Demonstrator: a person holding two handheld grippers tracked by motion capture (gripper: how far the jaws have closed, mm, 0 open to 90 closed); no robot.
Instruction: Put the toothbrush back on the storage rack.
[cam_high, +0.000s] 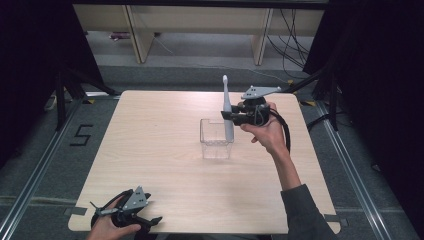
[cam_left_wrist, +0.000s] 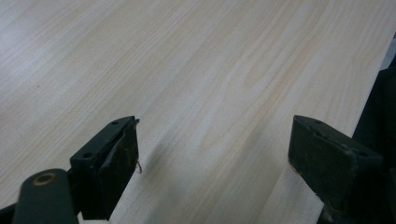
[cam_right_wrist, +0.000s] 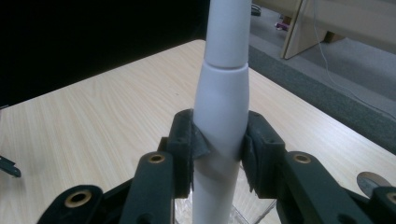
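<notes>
Right gripper's got the toothbrush standing up in the clear box

My right gripper (cam_high: 231, 117) is clamped tight on the white electric toothbrush (cam_high: 227, 112), both pads squeezing the handle; it's upright with the lower end down inside the clear plastic box (cam_high: 216, 145) near the middle of the table (cam_high: 150, 145). My left gripper (cam_high: 150, 212) sits at the near left edge of the table, well apart from the box, jaws spread wide over bare wood and gripping nothing.
</notes>
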